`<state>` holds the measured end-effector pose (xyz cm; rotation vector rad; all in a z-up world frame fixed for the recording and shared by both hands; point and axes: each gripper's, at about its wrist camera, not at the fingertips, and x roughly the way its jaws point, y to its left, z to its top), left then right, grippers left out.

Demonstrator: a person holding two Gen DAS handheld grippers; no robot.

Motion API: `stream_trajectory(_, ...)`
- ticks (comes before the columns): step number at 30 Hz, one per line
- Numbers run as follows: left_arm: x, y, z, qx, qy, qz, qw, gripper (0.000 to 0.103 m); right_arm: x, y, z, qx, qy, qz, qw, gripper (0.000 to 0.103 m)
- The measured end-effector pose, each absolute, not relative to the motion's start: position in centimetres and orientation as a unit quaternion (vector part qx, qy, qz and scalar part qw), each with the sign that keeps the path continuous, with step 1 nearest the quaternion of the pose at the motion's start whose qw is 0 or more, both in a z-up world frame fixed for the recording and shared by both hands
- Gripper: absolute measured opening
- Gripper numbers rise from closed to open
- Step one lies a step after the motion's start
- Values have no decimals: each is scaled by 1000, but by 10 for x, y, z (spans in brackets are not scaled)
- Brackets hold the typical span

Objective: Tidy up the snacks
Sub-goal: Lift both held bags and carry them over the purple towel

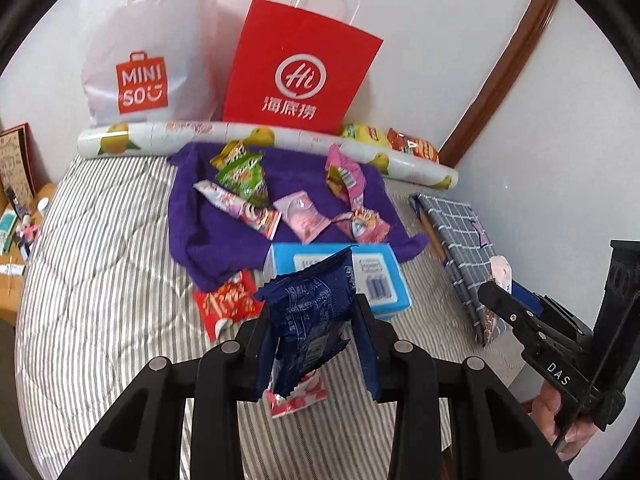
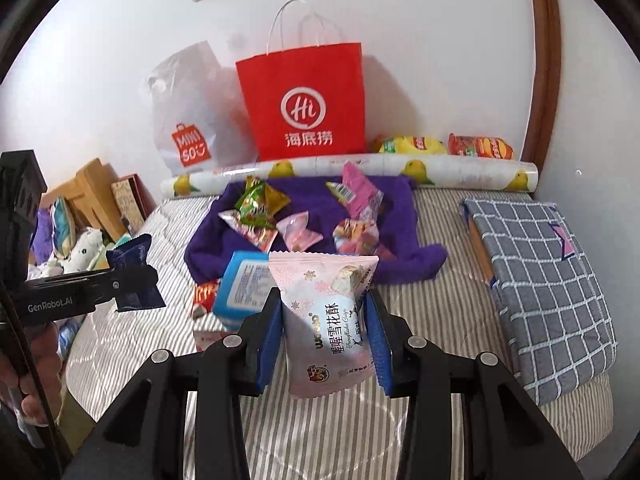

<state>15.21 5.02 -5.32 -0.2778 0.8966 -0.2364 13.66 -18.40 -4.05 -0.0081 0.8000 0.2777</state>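
The left gripper (image 1: 316,312) has jaws shut tight on a dark blue snack pack (image 1: 310,320), held above the striped bed (image 1: 100,280). In the middle, other snacks lie on a purple cloth (image 2: 404,208) w/ a light blue box (image 2: 244,284) just in front. The right gripper (image 2: 324,320) has jaws clamped on a pink snack pack (image 2: 328,320), also above the bed.

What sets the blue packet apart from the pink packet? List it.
The blue packet is dark with small white print; the pink packet is pale, with snowflakes and large lettering. The blue packet is crinkled, the pink one smoother. The left gripper holds the blue, the right gripper the pink. Both have serrated edges.
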Motion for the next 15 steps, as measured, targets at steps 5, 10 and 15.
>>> stream_trajectory(5,166,49,-40,-129,421,-112,891,34,154,-187,-29,1,379,139,915,40)
stream_trajectory(10,183,56,-32,-135,415,-103,894,34,173,-190,-20,5,372,140,918,40)
stream_trajectory(15,199,64,-33,-141,416,-93,894,34,194,-192,-17,10,369,143,918,40)
